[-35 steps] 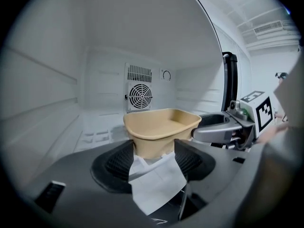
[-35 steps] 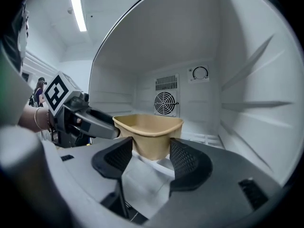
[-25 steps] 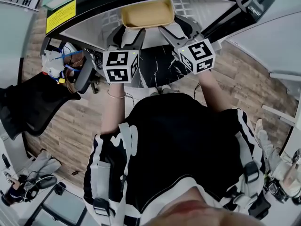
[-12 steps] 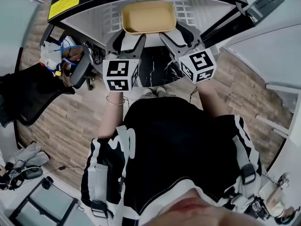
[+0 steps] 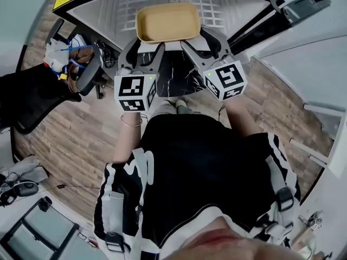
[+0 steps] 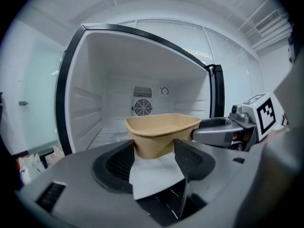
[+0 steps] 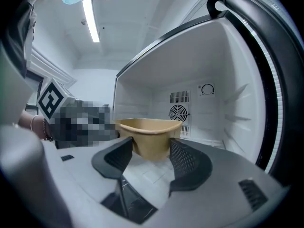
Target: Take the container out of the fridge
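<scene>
A tan open-topped container (image 5: 168,22) hangs at the mouth of the open fridge (image 5: 227,7), held from both near corners. My left gripper (image 5: 142,46) is shut on its left corner, and my right gripper (image 5: 202,40) on its right corner. In the left gripper view the container (image 6: 161,129) sits wedged between the jaws of the left gripper (image 6: 154,152), with the right gripper (image 6: 223,133) clamped at its far side. The right gripper view shows the container (image 7: 149,133) between the right gripper's (image 7: 151,152) jaws, before the white fridge interior and its fan (image 7: 178,113).
The fridge door (image 5: 303,7) stands open at the right. A black office chair (image 5: 32,99) and a bag of loose items (image 5: 62,58) are on the wooden floor at the left. A black marbled slab (image 5: 179,80) lies below the grippers. White cabinets flank the right.
The container has come forward from under the fridge's top edge and now shows whole. Both grippers have stayed clamped on it and drawn slightly back toward the person.
</scene>
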`<control>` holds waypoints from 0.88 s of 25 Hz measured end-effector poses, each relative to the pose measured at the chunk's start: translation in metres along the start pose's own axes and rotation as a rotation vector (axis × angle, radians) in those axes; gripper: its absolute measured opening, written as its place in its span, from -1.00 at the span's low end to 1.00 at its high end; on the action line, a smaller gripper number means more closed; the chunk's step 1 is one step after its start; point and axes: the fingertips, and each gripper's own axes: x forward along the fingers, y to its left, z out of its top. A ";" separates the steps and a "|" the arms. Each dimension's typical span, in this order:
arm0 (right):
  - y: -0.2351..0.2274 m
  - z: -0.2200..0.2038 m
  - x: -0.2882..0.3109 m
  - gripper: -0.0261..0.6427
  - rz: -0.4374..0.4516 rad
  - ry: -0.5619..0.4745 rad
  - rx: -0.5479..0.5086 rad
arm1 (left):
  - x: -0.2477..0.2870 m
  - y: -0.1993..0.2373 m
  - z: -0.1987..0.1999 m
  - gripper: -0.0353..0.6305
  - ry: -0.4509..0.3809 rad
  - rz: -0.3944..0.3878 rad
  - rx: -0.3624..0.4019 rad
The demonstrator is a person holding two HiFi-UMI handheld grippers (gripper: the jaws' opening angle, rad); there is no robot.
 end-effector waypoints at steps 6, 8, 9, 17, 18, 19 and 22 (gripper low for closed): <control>0.006 0.002 -0.010 -0.17 0.017 -0.022 0.002 | -0.011 -0.007 0.000 -0.09 -0.023 0.012 -0.001; 0.008 0.003 -0.014 -0.17 0.014 -0.027 -0.002 | -0.014 -0.009 0.001 -0.09 -0.028 0.015 0.004; 0.010 0.003 -0.016 -0.17 0.012 -0.028 -0.001 | -0.016 -0.011 0.001 -0.09 -0.031 0.014 0.005; 0.027 0.009 -0.036 -0.17 -0.007 -0.041 -0.005 | -0.040 -0.022 0.003 -0.09 -0.067 0.001 0.006; 0.030 0.010 -0.040 -0.17 -0.013 -0.039 -0.007 | -0.044 -0.023 0.003 -0.09 -0.071 -0.006 0.005; 0.033 0.011 -0.043 -0.17 -0.020 -0.039 -0.010 | -0.047 -0.025 0.003 -0.09 -0.075 -0.013 0.007; 0.042 0.013 -0.054 -0.17 -0.041 -0.044 -0.015 | -0.058 -0.030 0.004 -0.09 -0.084 -0.030 0.017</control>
